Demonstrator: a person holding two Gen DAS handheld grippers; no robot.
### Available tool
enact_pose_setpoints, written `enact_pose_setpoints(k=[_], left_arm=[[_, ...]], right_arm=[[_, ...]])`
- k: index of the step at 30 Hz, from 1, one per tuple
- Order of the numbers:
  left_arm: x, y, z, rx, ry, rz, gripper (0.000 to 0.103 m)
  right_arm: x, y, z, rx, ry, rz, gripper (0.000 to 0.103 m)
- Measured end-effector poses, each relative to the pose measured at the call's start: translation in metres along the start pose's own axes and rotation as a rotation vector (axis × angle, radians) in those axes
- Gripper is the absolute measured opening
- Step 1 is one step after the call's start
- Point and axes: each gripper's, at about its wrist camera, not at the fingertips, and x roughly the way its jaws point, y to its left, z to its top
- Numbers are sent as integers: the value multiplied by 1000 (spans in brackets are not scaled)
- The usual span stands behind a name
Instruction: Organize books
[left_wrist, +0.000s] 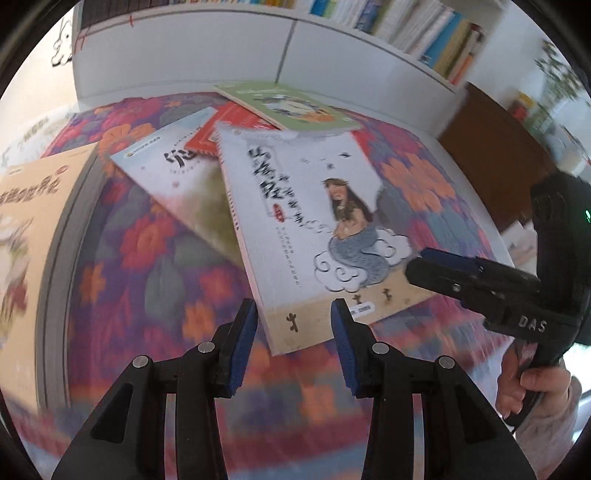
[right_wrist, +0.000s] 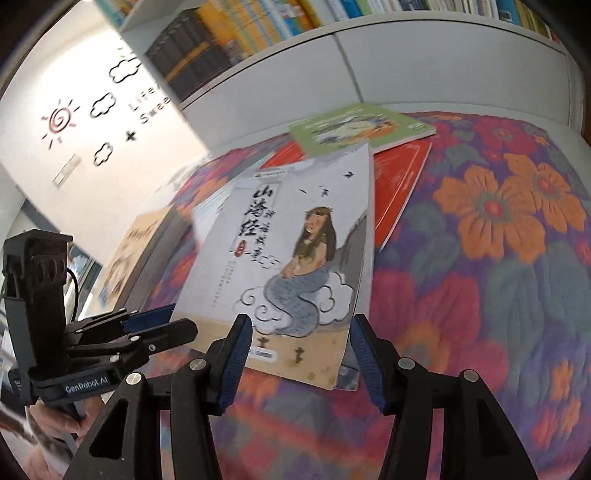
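A white book with a mermaid on its cover (left_wrist: 306, 221) (right_wrist: 295, 251) lies on top of a loose pile on a floral cloth (left_wrist: 155, 266). Under and behind it lie a pale book (left_wrist: 173, 170), a red book (left_wrist: 229, 125) (right_wrist: 399, 184) and a green book (left_wrist: 288, 105) (right_wrist: 362, 125). My left gripper (left_wrist: 293, 306) (right_wrist: 183, 318) hovers open over the mermaid book's near left corner. My right gripper (right_wrist: 301, 321) (left_wrist: 417, 262) is open over its near edge, towards the right corner. Neither holds anything.
A tan book (left_wrist: 33, 229) (right_wrist: 136, 251) lies at the far left beside a grey edge. Behind the pile stands a white shelf unit packed with upright books (left_wrist: 424, 33) (right_wrist: 258, 33). Brown furniture (left_wrist: 491, 155) is at the right. A person's hand (left_wrist: 535, 384) holds the right gripper.
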Motion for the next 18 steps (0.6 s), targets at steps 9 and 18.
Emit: enact_pose_setpoints(k=[9,18], left_arm=[[-25,-13,-40,55,24,15,37],[4,36,-15,-74,63,27,36]], right_arm=[[-27,33,-56,-71,105,27,54],[-5,-24,-22,32,184,34,54]])
